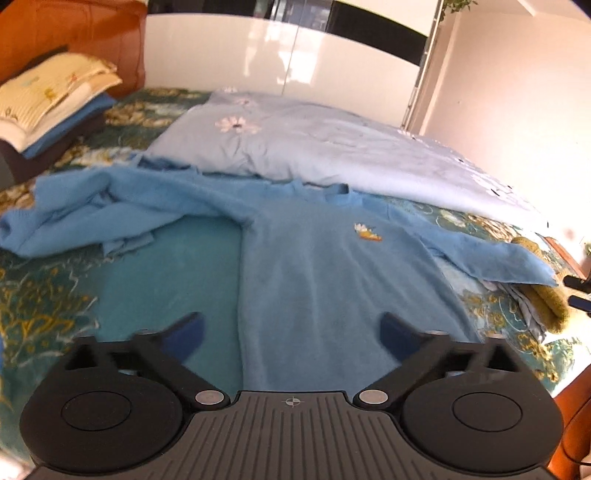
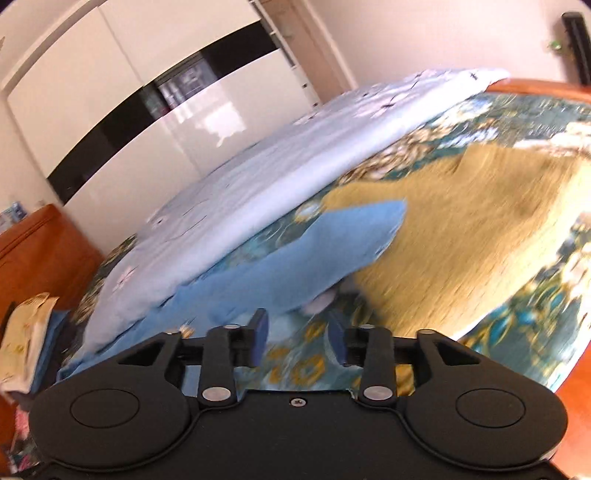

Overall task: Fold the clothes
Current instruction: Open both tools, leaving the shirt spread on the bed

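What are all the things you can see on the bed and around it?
blue sweater: one, light blue with a small flower patch, spread flat on the bed near the left gripper.
pale blue quilt: one, white daisy print, lying beyond the sweater.
bedspread: one, teal with gold flowers, covering the bed.
olive sweater: one, mustard-olive, to the right of the blue sleeve.
folded pile: one stack, cream, blue and dark layers, far left corner.
wardrobe: one, glossy white with a black band, behind the bed.
headboard: one, orange wood, upper left.
left gripper: one, black, jaws wide apart, empty.
right gripper: one, black, jaws partly apart, empty.
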